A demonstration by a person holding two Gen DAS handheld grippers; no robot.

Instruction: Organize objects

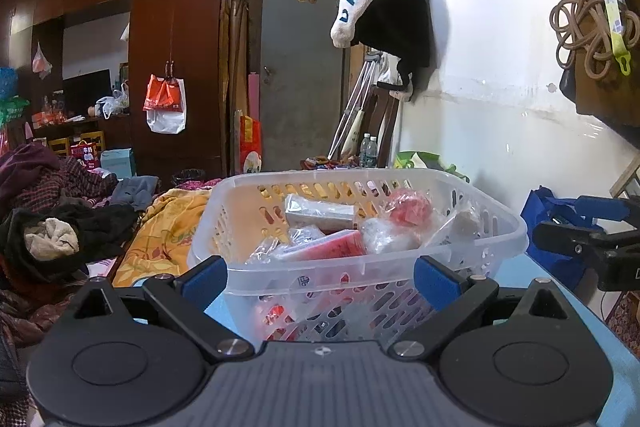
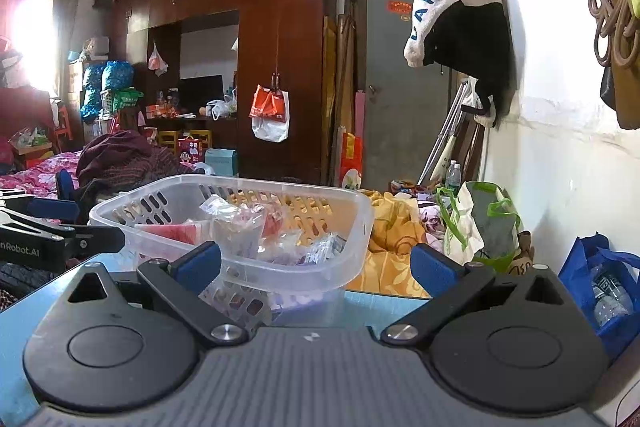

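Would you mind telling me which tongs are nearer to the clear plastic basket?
Left. The left tongs stand open straddling the basket's near wall; the right tongs are open off its right corner.

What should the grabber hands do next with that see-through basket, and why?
Probably ease the left gripper forward and close it on the near rim of the clear plastic basket. Both it and the right gripper are open and empty, the packets already lie inside the basket, and the left one faces its rim squarely.
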